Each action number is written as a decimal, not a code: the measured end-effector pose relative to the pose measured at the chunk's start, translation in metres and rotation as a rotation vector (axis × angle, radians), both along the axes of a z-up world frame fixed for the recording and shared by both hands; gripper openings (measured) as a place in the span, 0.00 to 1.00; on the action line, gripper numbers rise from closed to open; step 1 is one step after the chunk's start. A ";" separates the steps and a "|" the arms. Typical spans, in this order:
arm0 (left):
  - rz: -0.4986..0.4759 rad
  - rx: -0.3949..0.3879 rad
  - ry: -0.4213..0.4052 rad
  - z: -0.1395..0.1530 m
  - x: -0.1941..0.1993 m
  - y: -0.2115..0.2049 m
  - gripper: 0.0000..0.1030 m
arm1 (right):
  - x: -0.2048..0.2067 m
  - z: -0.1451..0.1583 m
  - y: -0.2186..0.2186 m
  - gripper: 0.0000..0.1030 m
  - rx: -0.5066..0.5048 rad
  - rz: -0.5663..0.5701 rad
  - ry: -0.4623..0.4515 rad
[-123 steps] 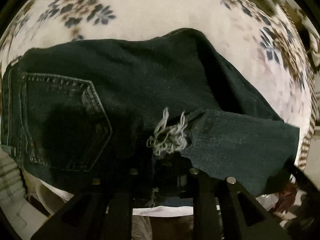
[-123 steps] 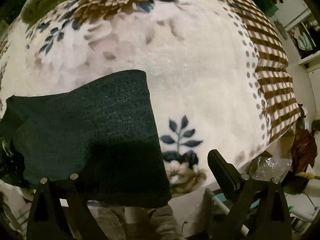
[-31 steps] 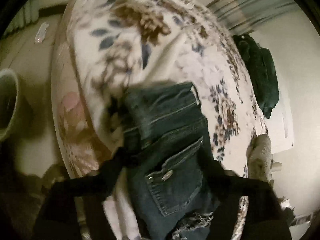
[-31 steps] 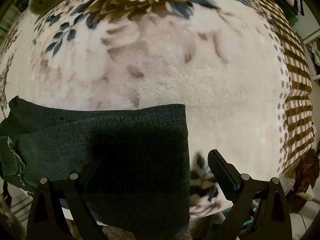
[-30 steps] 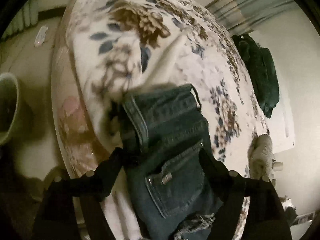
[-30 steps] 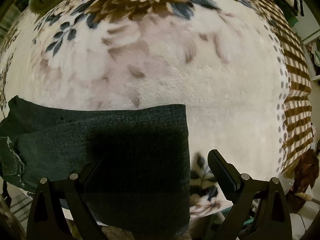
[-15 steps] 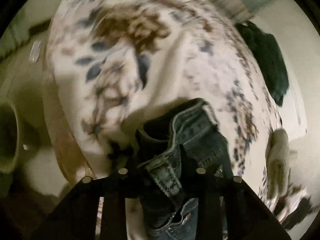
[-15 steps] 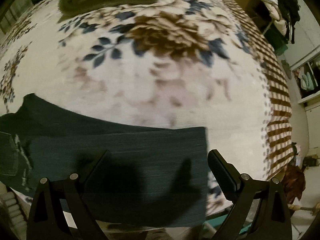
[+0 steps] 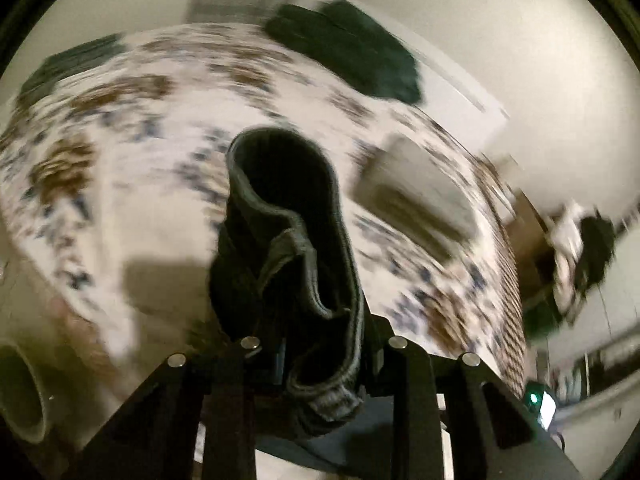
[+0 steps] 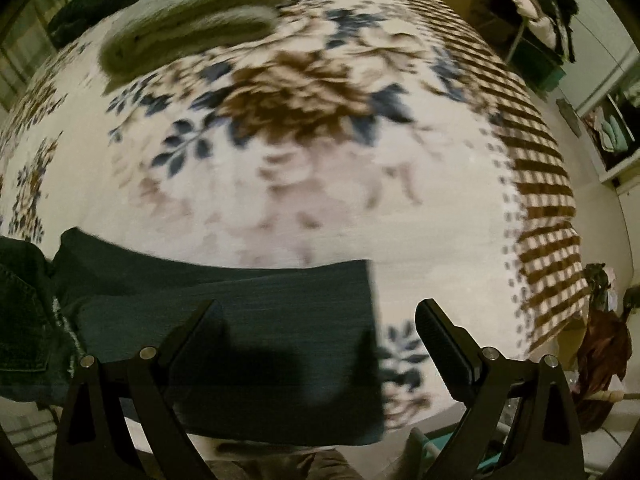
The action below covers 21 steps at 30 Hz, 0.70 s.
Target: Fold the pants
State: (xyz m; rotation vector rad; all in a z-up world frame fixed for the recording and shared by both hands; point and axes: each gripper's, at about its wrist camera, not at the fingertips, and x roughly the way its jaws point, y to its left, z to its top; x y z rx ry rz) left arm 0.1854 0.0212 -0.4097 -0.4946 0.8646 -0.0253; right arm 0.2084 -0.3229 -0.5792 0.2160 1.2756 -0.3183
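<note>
Lifted clear of the bed since a second ago, the waistband of the dark denim pants (image 9: 304, 264) now hangs bunched in the left tool (image 9: 320, 344), its jaws clenched on the fabric above the floral blanket (image 9: 132, 184). Across the bed, the right tool (image 10: 320, 320) has risen slightly and hovers with jaws spread wide, grasping nothing, over the flat pant leg (image 10: 256, 308), which lies at the blanket's near edge. A folded green towel (image 10: 192, 32) rests farther back.
</note>
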 end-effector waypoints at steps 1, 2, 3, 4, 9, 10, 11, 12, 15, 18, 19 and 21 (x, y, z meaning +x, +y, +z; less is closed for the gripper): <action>-0.040 0.004 0.006 0.000 0.002 -0.021 0.22 | -0.004 0.001 -0.013 0.96 0.011 -0.016 -0.003; -0.077 0.004 0.014 -0.001 0.002 -0.041 0.22 | -0.008 0.002 -0.024 0.96 0.013 -0.030 -0.006; -0.119 0.014 0.028 -0.005 0.003 -0.063 0.22 | -0.011 0.002 -0.034 0.96 0.020 -0.039 -0.007; -0.153 0.033 0.041 -0.009 0.004 -0.081 0.22 | -0.014 0.000 -0.044 0.96 0.032 -0.046 -0.005; -0.310 0.126 0.151 -0.049 0.004 -0.162 0.22 | -0.037 -0.015 -0.090 0.96 0.110 -0.083 0.015; -0.332 0.139 0.169 -0.055 0.003 -0.172 0.22 | -0.041 -0.018 -0.096 0.96 0.126 -0.090 0.016; -0.362 0.169 0.189 -0.064 0.002 -0.185 0.22 | -0.046 -0.022 -0.103 0.96 0.148 -0.099 0.017; -0.391 0.192 0.203 -0.071 0.001 -0.197 0.22 | -0.050 -0.026 -0.108 0.96 0.159 -0.109 0.019; -0.463 0.268 0.258 -0.094 -0.006 -0.228 0.22 | -0.057 -0.036 -0.122 0.96 0.214 -0.128 0.023; -0.499 0.334 0.293 -0.113 -0.011 -0.241 0.22 | -0.059 -0.038 -0.130 0.96 0.246 -0.128 0.012; -0.507 0.352 0.296 -0.114 -0.010 -0.243 0.22 | -0.059 -0.039 -0.132 0.96 0.259 -0.125 0.006; -0.519 0.374 0.325 -0.116 -0.006 -0.249 0.23 | -0.057 -0.039 -0.136 0.96 0.282 -0.118 -0.003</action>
